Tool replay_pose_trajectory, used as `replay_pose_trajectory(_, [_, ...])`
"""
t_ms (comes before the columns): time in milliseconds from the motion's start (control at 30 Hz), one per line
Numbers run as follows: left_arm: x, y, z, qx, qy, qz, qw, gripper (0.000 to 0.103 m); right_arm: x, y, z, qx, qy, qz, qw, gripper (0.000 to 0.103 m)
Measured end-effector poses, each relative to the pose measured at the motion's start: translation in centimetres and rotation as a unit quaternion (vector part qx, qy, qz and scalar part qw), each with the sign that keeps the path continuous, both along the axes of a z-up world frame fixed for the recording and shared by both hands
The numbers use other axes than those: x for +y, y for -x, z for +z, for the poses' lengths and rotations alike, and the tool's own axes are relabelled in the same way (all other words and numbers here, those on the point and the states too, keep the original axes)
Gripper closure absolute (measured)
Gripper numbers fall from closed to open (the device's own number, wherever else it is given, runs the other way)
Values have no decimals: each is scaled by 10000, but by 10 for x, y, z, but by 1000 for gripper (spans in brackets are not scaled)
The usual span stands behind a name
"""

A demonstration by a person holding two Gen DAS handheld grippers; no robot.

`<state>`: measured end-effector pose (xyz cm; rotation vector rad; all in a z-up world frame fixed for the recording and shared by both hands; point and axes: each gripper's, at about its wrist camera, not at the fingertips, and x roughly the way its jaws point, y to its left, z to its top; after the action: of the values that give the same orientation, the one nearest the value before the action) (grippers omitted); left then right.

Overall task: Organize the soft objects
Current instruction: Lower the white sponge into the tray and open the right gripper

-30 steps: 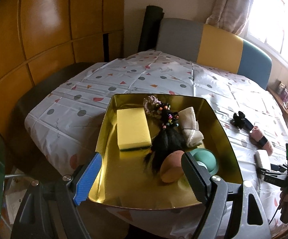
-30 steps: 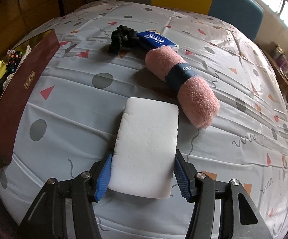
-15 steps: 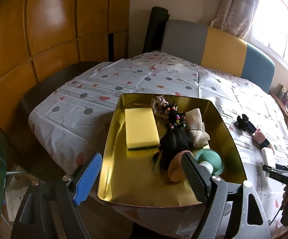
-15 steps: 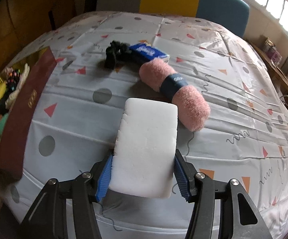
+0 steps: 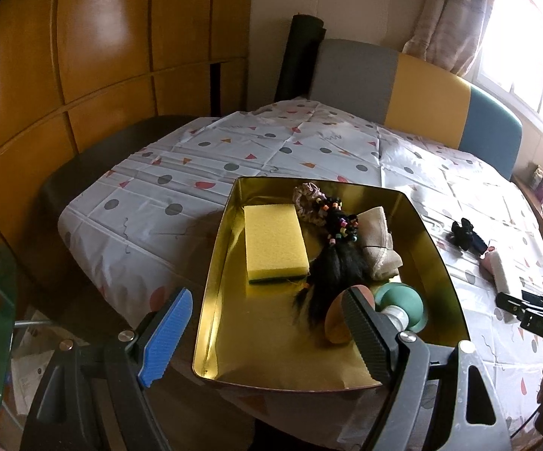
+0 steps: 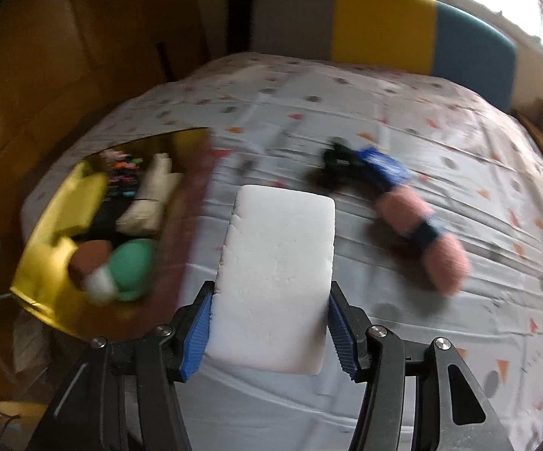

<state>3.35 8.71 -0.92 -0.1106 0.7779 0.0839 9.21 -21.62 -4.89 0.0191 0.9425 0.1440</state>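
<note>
The right tool holds a white foam block by its long sides, both blue pads pressed against it, the block raised above the patterned cloth of the counter. To the left of the block sits the gold tray, its dark red outer wall facing the right wrist view. Inside the tray lie a yellow sponge, a black hairpiece with coloured beads, a patterned scrunchie, a folded beige cloth and, at the near right corner, a brown and a green rounded item, likely soft balls, though blur hinders identification. Right of the block, on the cloth, rest a pink fuzzy roll with a dark band, a blue tissue packet and a black scrunchie. The left tool stands wide and empty over the tray's near edge.
</note>
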Motion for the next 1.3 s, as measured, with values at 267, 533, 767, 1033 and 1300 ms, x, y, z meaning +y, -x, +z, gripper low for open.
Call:
replay_pose_trajectory(267, [6, 2, 1, -30, -33, 94, 9999, 20, 76, -3, 10, -28, -276, 891, 9956, 46])
replay_pose_trajectory(533, [31, 5, 5, -76, 37, 433, 9990, 20, 153, -6, 9, 109, -498, 1684, 9844, 46])
replay_pose_trajectory(767, [68, 7, 5, -75, 74, 933, 9956, 20, 209, -11, -11, 382, -440, 2153, 9748, 45])
replay_pose_trajectory(1033, [71, 7, -1, 11, 45, 916, 9958, 20, 242, -18, -40, 591, -89, 2442, 9679, 42])
replay_pose_trajectory(1300, [58, 8, 4, -63, -15, 740, 9972, 20, 228, -15, -26, 463, -502, 2337, 9699, 26])
